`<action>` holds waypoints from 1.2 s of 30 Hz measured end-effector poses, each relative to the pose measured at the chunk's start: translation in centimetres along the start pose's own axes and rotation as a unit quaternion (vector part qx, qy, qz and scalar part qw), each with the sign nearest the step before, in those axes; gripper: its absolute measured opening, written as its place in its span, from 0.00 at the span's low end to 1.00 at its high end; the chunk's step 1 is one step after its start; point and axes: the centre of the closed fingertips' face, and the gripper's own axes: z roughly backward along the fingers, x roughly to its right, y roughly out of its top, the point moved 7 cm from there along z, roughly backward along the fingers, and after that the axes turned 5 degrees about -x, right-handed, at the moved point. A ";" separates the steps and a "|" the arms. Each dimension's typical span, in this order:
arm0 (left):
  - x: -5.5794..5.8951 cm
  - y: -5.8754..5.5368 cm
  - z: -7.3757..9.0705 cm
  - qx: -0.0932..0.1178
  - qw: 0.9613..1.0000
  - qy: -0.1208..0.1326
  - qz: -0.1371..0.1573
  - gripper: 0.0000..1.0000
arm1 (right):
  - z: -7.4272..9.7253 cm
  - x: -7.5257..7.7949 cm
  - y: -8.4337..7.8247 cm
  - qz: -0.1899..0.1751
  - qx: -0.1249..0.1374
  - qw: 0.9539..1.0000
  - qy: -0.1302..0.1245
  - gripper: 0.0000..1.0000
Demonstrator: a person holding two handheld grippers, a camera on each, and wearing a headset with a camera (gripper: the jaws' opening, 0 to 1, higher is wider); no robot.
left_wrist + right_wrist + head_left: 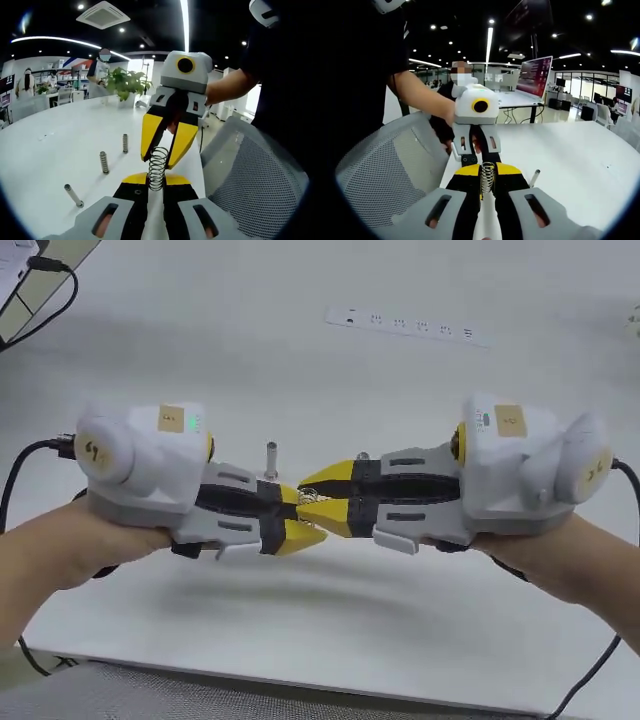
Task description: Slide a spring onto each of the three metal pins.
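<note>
- Three pins: one bare pin (73, 195); second pin (103, 162) and third pin (125, 143) beyond it, both wearing springs.
- One loose spring (158, 167), near the bare pin but apart from it.
- Left gripper (156, 181) and right gripper (159, 162) each pinch one end of it, jaws narrow.

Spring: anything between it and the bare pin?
Nothing visible. The spring is held between the left gripper and right gripper; the bare pin sits on open table, apart from the sprung pins.
</note>
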 end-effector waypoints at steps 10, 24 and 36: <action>-0.2 0.2 0.1 0.005 1.000 0.005 0.013 0.03 | 0.2 0.2 0.2 0.001 0.000 1.000 -0.003 0.07; -0.5 0.2 0.2 0.004 1.000 0.016 0.021 0.15 | 0.2 0.3 0.3 0.001 -0.007 1.000 -0.004 0.07; -1.1 0.1 0.9 0.005 0.999 0.038 0.019 0.28 | 0.2 0.5 0.4 0.004 -0.009 1.000 -0.005 0.07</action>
